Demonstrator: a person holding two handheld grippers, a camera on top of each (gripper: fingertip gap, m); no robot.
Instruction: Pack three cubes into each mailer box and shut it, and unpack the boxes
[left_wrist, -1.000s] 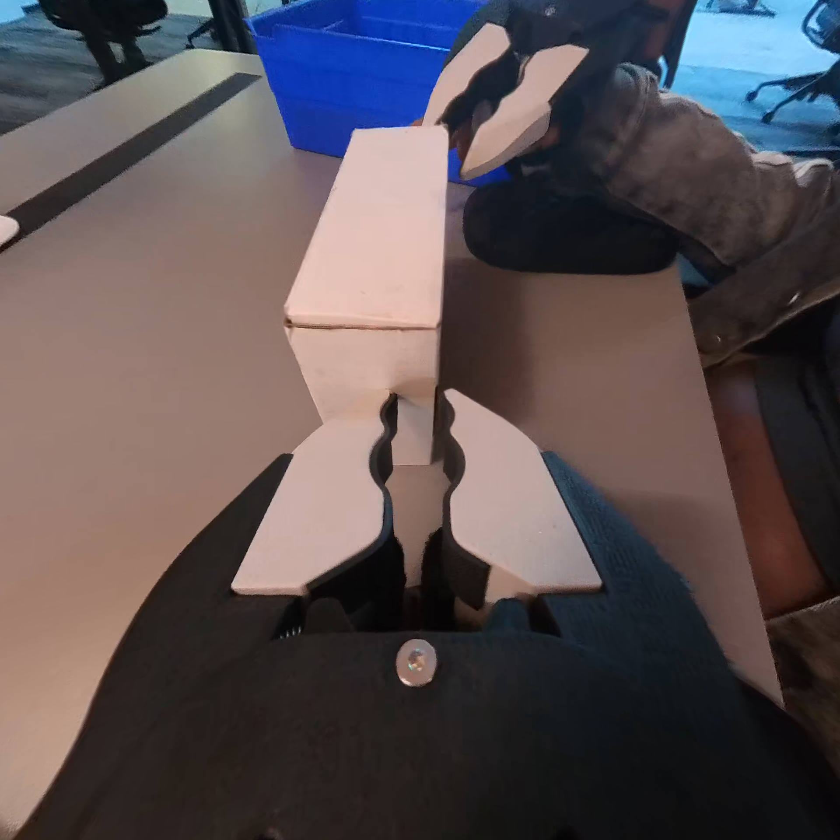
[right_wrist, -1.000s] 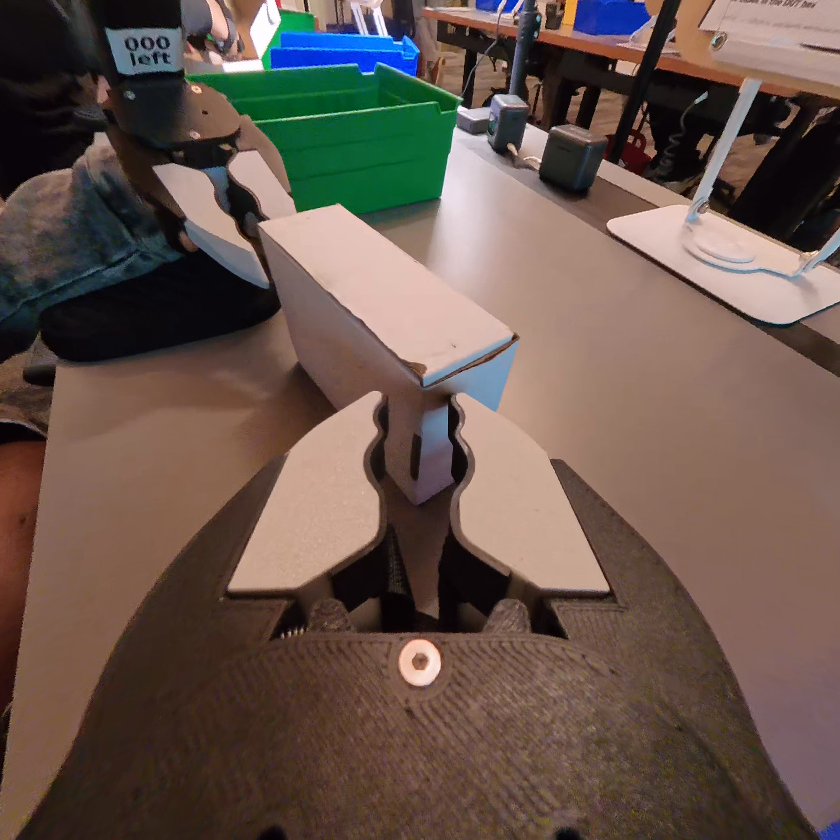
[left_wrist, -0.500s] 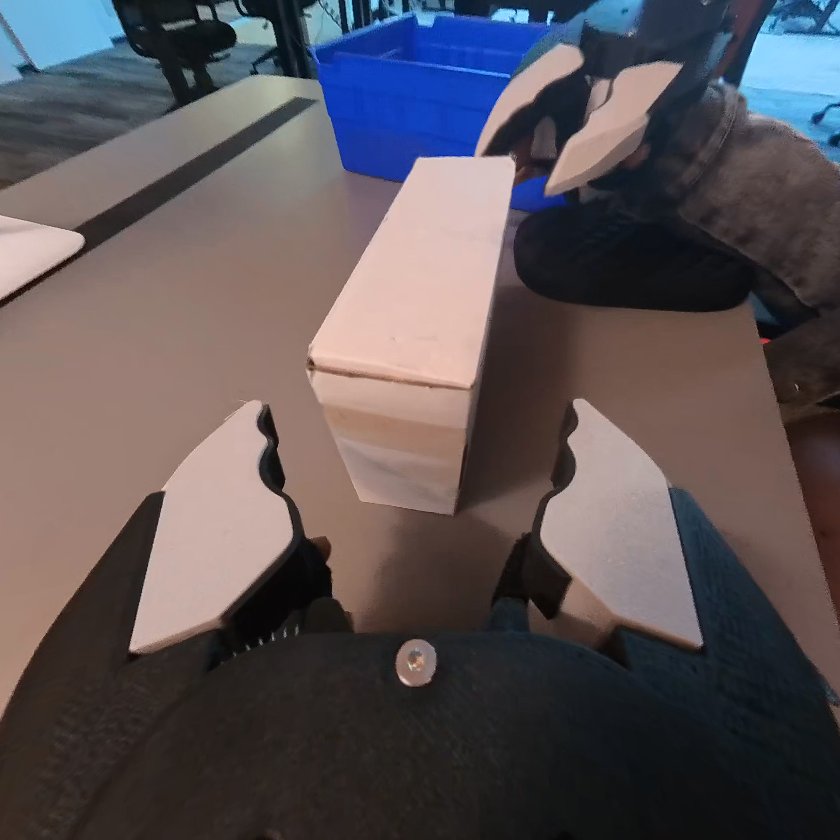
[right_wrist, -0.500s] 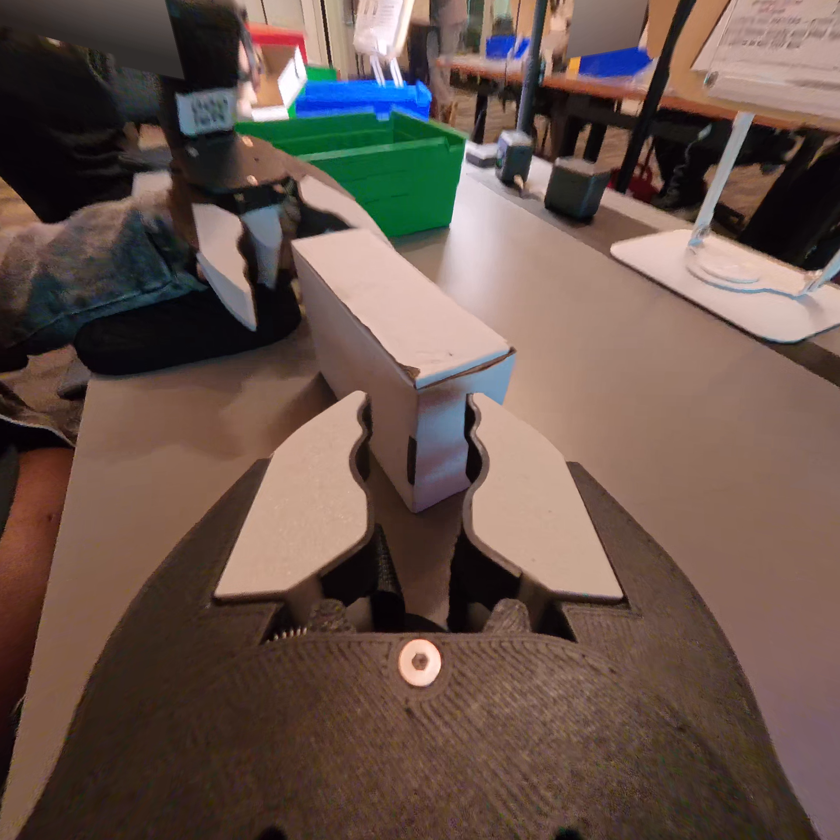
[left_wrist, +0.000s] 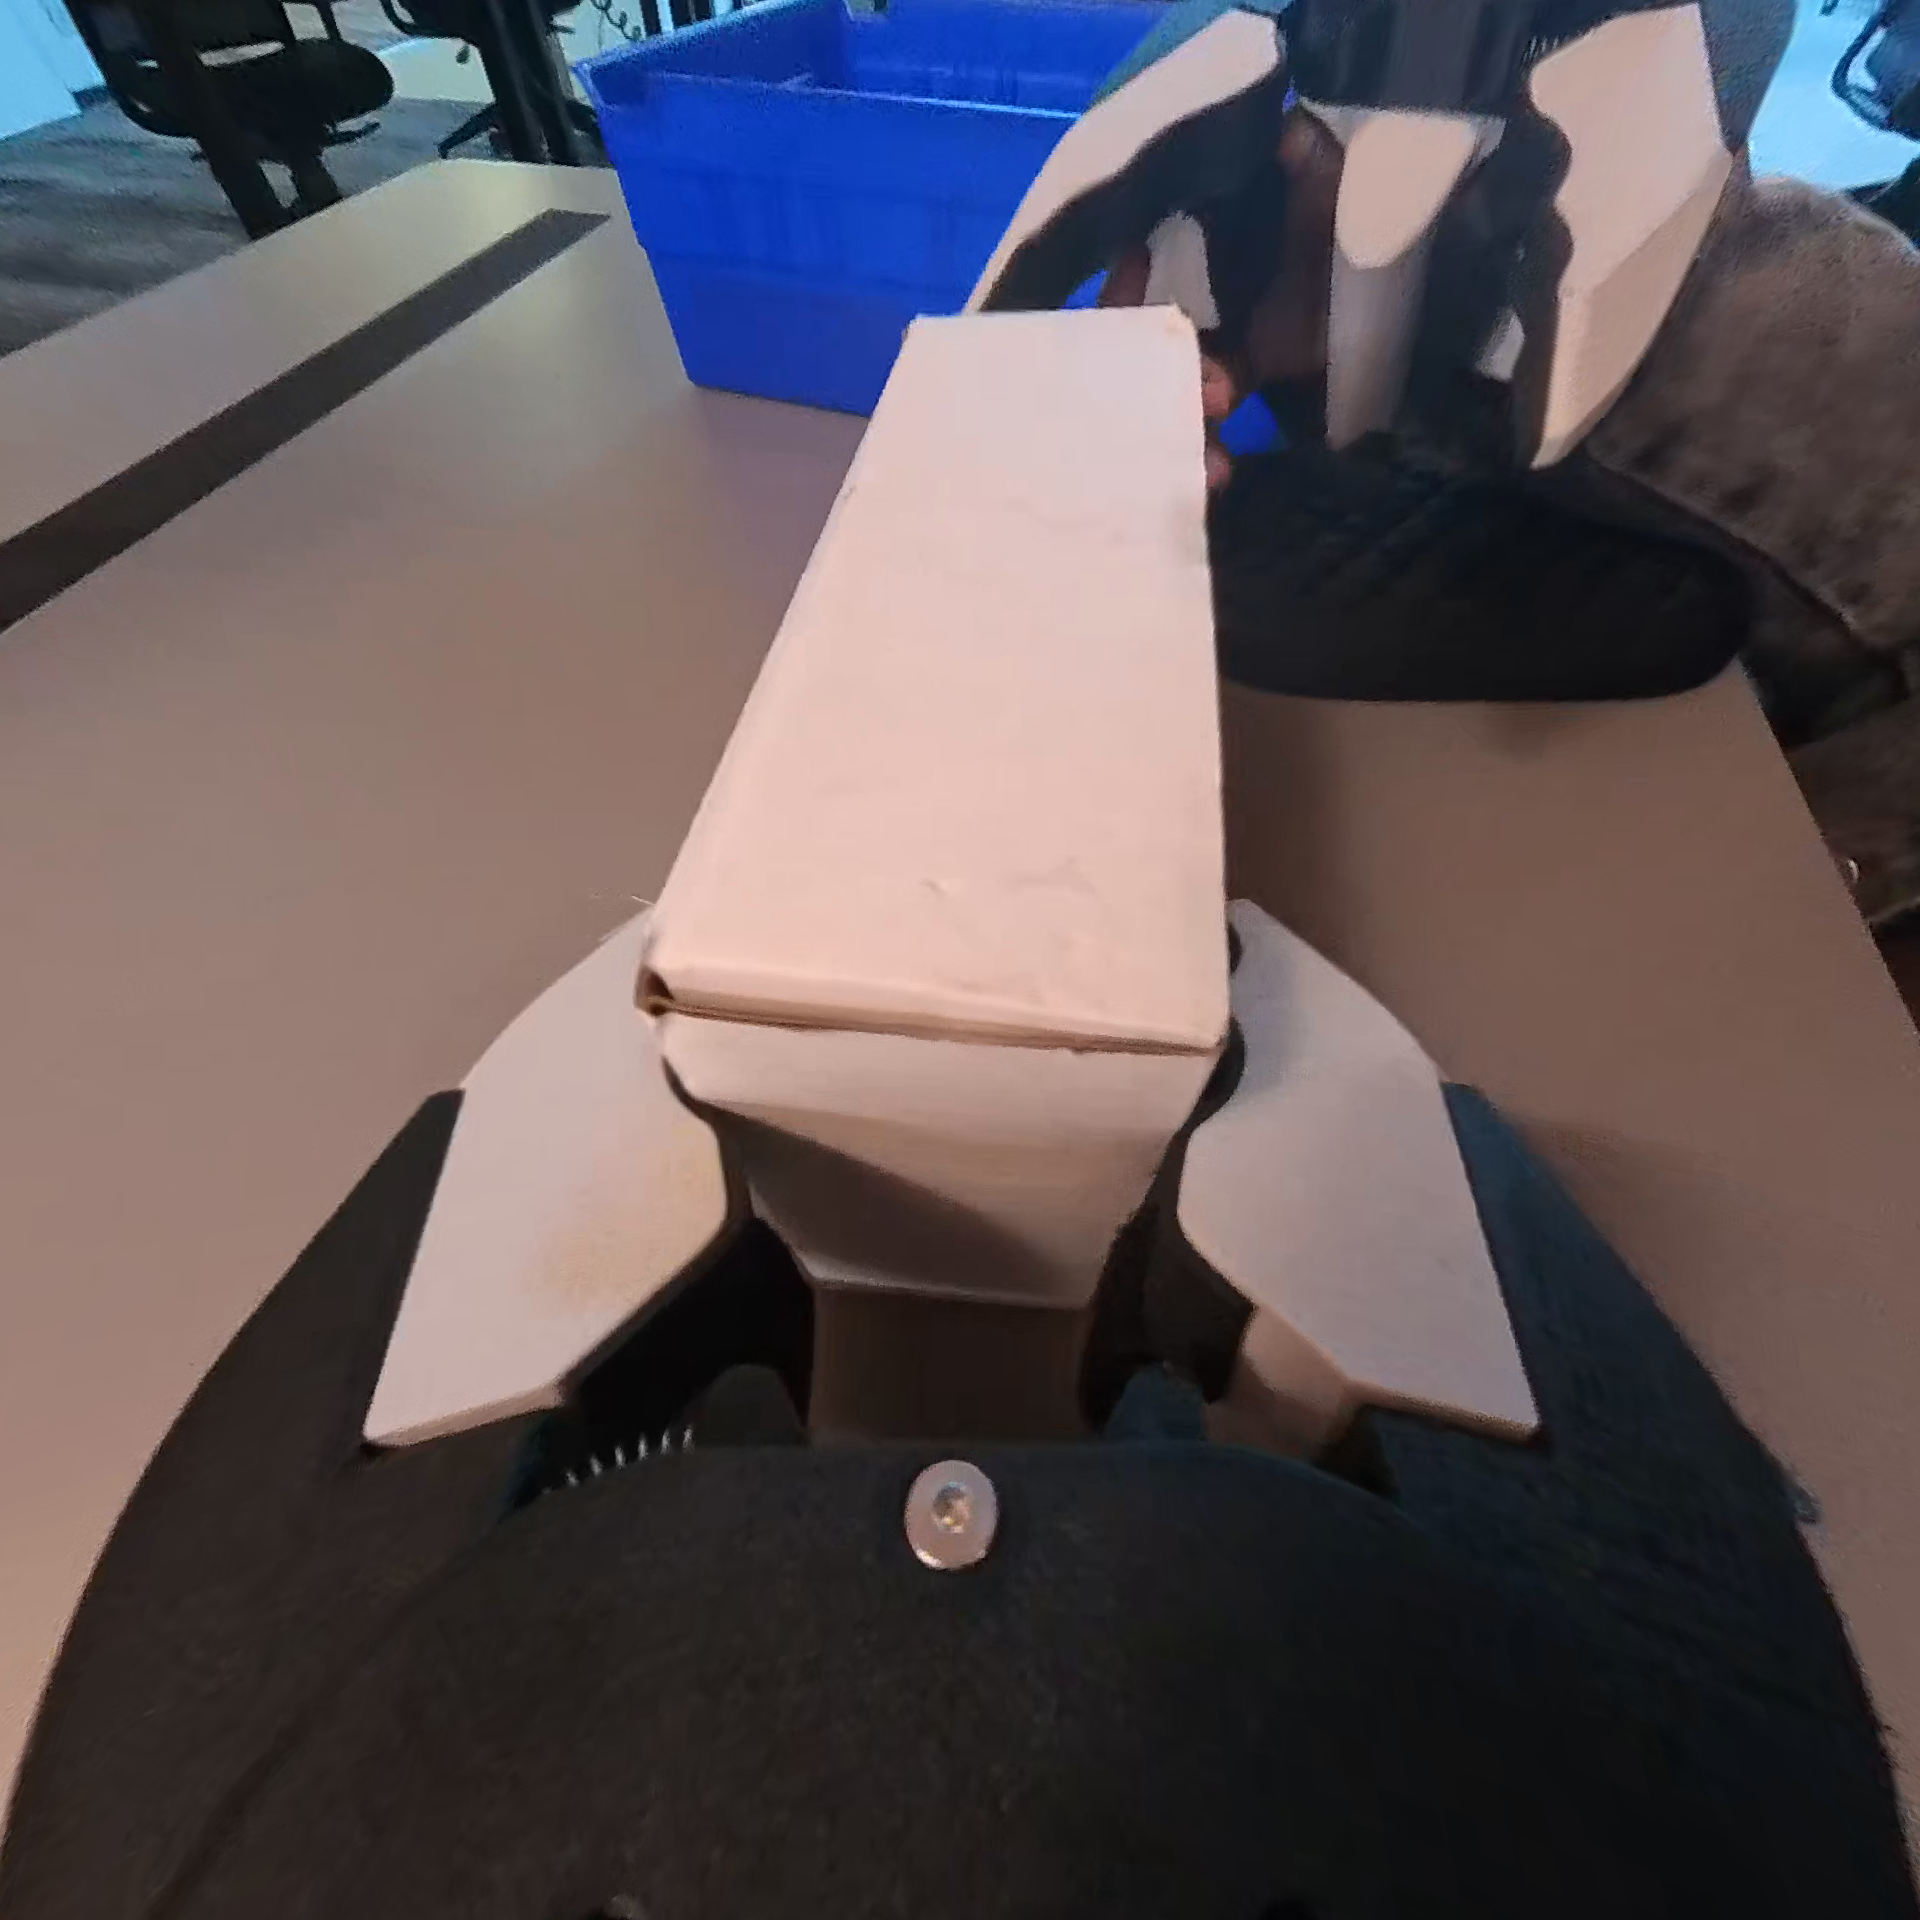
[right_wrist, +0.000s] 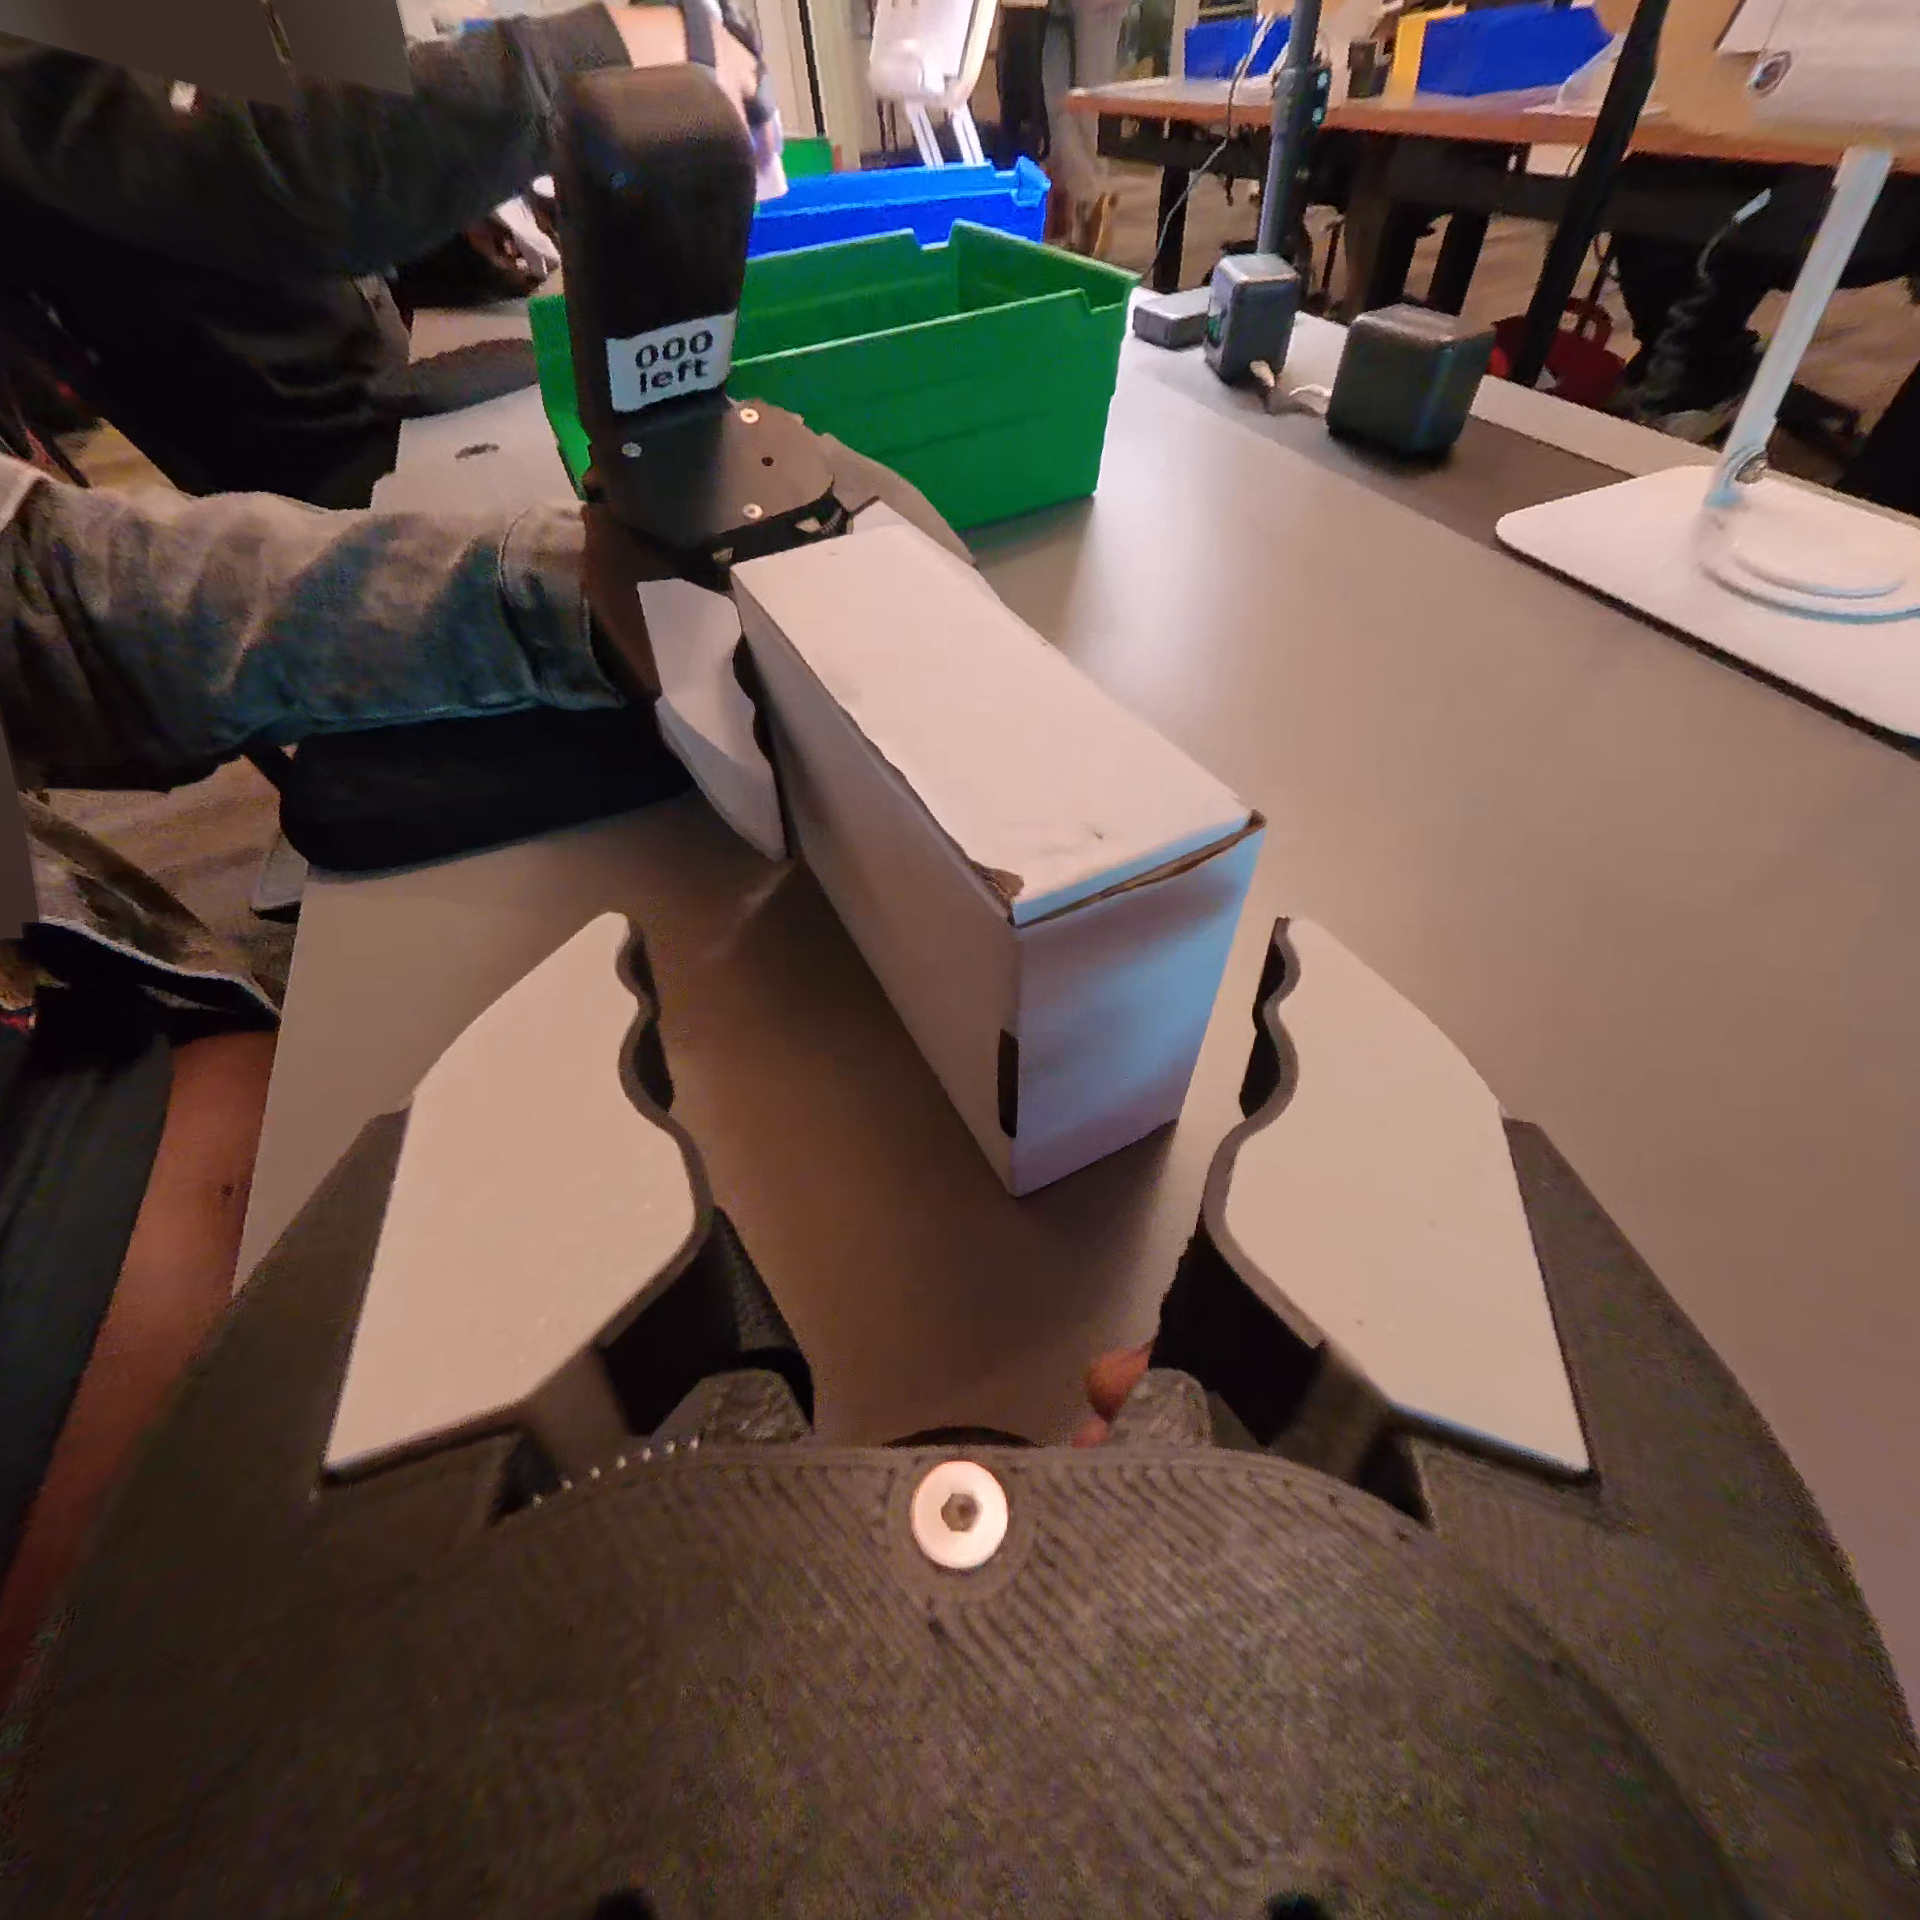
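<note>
A long white mailer box (left_wrist: 977, 675) lies shut on the grey table (left_wrist: 364, 727). My left gripper (left_wrist: 940, 925) is shut on the box's near end, with a finger against each side wall. In the right wrist view the same box (right_wrist: 977, 717) runs away from me, and the left gripper (right_wrist: 821, 623) holds its far end. My right gripper (right_wrist: 954, 935) is open, its fingers spread wide on either side of the box's other end and not touching it. It also shows open in the left wrist view (left_wrist: 1351, 260). No cubes are in view.
A blue bin (left_wrist: 831, 187) stands behind the box in the left wrist view. A green bin (right_wrist: 935, 384), two dark blocks (right_wrist: 1403, 374) and a white lamp base (right_wrist: 1714, 561) stand farther off. A person's sleeve (right_wrist: 312, 623) rests on a black pad (right_wrist: 468, 779) at the table edge.
Both grippers let go of the box's end flaps. My left gripper opened, moved forward and closed around the box's end. My right gripper opened wide and drew back a little.
</note>
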